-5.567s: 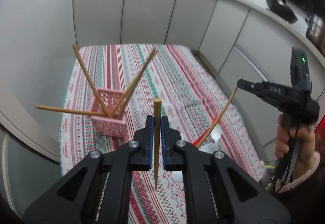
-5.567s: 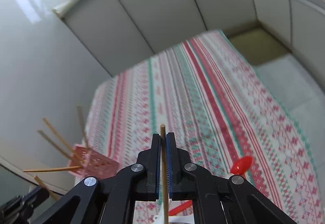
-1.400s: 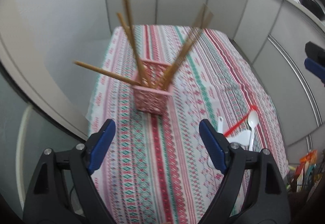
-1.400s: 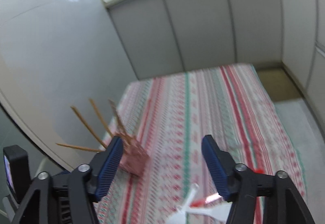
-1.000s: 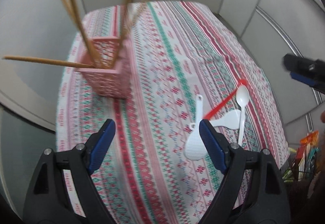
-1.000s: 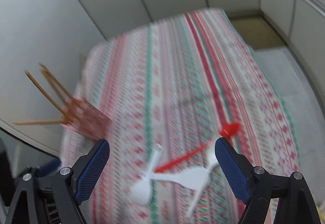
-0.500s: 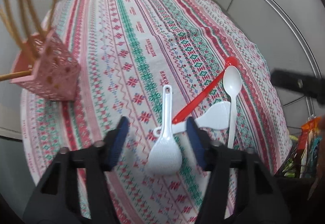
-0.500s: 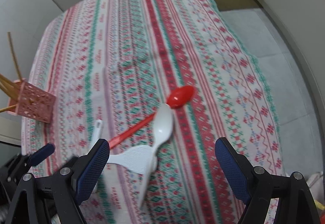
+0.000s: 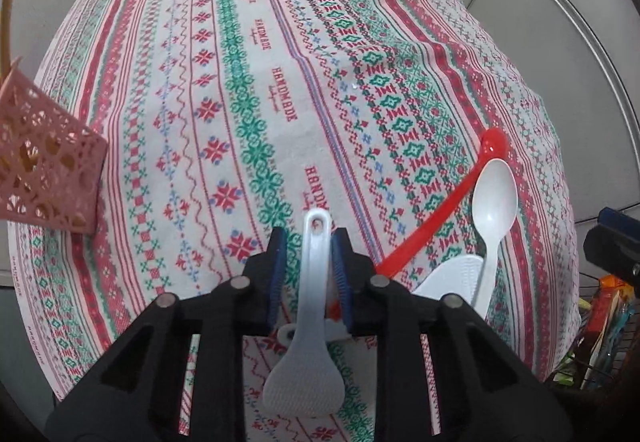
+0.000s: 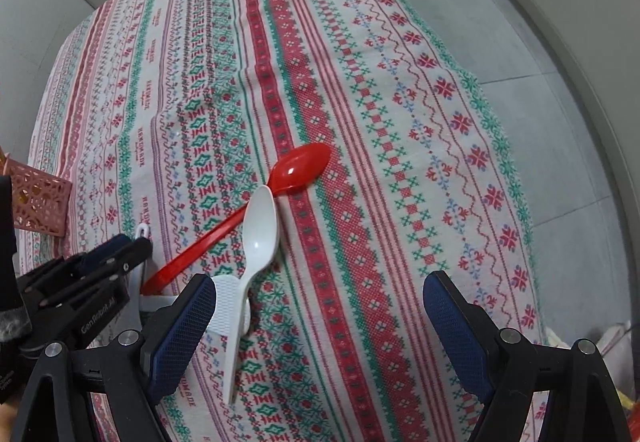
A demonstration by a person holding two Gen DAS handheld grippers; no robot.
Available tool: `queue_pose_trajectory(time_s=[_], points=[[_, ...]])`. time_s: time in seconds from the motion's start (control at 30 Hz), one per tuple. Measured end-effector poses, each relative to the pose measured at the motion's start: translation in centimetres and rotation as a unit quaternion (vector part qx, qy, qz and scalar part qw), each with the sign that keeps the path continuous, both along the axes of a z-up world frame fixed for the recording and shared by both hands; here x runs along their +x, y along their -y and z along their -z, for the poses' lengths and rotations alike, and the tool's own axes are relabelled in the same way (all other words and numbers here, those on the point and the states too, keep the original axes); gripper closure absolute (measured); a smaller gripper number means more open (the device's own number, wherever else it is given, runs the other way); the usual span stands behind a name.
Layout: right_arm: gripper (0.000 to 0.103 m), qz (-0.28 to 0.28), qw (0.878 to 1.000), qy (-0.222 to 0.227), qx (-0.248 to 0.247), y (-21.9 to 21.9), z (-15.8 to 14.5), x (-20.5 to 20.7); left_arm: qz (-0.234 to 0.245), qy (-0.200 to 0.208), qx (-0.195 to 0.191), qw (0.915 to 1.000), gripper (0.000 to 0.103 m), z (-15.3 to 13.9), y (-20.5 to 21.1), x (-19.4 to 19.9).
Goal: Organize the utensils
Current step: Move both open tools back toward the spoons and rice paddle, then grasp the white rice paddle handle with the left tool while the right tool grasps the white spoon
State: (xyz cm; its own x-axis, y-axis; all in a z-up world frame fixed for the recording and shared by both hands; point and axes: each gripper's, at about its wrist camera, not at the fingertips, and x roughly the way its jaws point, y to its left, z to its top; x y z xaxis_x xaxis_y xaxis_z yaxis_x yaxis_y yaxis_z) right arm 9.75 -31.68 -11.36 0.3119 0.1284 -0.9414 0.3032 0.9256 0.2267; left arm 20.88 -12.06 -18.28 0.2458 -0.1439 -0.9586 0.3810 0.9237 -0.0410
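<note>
A white rice paddle [image 9: 306, 374] lies on the striped tablecloth, handle pointing away. My left gripper [image 9: 308, 238] straddles that handle and its jaws are closing; a thin gap still shows on the left side. To the right lie a red spoon [image 9: 436, 226], a white spoon [image 9: 494, 189] and a second white paddle [image 9: 452, 278], overlapping. In the right wrist view my right gripper [image 10: 318, 280] hovers open above the cloth, just right of the white spoon [image 10: 260, 230] and red spoon [image 10: 300, 165], nothing between its pads. The pink basket [image 9: 48, 177] holding chopsticks [image 9: 8, 1] stands at the left.
The tablecloth [image 9: 240, 81] covers the whole table and drops off at the right edge toward grey floor. My left gripper [image 10: 132, 246] shows at the lower left of the right wrist view, near the pink basket [image 10: 36, 197]. Packets sit below the table's right edge.
Both grippers let go of their chopsticks, now standing in the basket, and came down over the spoons. The left jaws narrowed from wide open to close around the paddle handle.
</note>
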Motion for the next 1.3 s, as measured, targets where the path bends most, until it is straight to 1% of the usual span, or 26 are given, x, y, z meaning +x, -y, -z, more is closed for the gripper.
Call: queue_pose_trajectory(time_s=[0.07,0.1,0.13,0.3,0.4,0.47,0.77,0.97,1.0,1.07,1.1,1.13,1.17,1.27,1.3], points=[[0.014,-0.003,1.0,-0.003,-0.003,0.0,0.2,0.2,0.003,0.004,0.013,0.9999,0.079,0.0,0.4,-0.1],[0.014,-0.004,1.0,-0.005,-0.005,0.0,0.3,0.3,0.004,0.006,0.017,0.9998,0.085,0.0,0.5,-0.2],[0.014,-0.005,1.0,-0.007,-0.006,0.0,0.4,0.4,0.007,0.008,0.021,0.9997,0.087,-0.1,0.6,-0.2],[0.014,-0.003,1.0,-0.013,-0.007,0.4,0.9,0.6,0.014,0.012,0.025,0.9995,0.087,-0.3,1.1,0.2],[0.014,-0.001,1.0,-0.013,-0.003,0.5,0.9,0.5,0.014,0.01,0.018,0.9997,0.087,-0.2,0.9,0.4],[0.014,0.0,1.0,-0.013,-0.002,0.5,0.9,0.6,0.017,0.016,0.015,0.9996,0.087,-0.7,0.7,0.2],[0.014,0.004,1.0,-0.021,0.011,0.0,1.7,1.6,0.025,0.057,-0.023,0.9978,0.087,-5.0,-1.3,-1.6],[0.015,0.003,0.999,-0.023,0.024,-0.7,2.7,2.6,0.02,0.074,-0.05,0.9958,0.087,-7.1,-2.7,-2.3],[0.017,0.003,0.999,-0.021,0.028,-0.7,2.8,2.8,0.019,0.076,-0.052,0.9956,0.087,-7.3,-2.9,-2.1],[0.026,0.004,0.999,-0.018,0.034,-0.9,3.1,3.2,0.016,0.081,-0.056,0.995,0.087,-7.9,-3.5,-2.5],[0.028,0.006,0.999,-0.018,0.04,-1.0,3.3,3.4,0.016,0.082,-0.058,0.9948,0.087,-7.9,-3.7,-2.5],[0.036,0.006,0.999,-0.017,0.046,-1.1,3.5,3.6,0.015,0.084,-0.062,0.9945,0.087,-8.2,-4.0,-2.7],[0.046,0.008,0.998,-0.017,0.055,-1.1,3.8,3.8,0.014,0.085,-0.065,0.9941,0.087,-8.4,-4.2,-2.8],[0.06,0.008,0.997,-0.02,0.074,-1.5,4.7,4.2,0.013,0.091,-0.072,0.9932,0.087,-9.1,-4.9,-3.3],[0.063,0.008,0.997,-0.02,0.075,-1.6,4.9,4.3,0.012,0.093,-0.075,0.9928,0.087,-9.3,-5.1,-3.4]])
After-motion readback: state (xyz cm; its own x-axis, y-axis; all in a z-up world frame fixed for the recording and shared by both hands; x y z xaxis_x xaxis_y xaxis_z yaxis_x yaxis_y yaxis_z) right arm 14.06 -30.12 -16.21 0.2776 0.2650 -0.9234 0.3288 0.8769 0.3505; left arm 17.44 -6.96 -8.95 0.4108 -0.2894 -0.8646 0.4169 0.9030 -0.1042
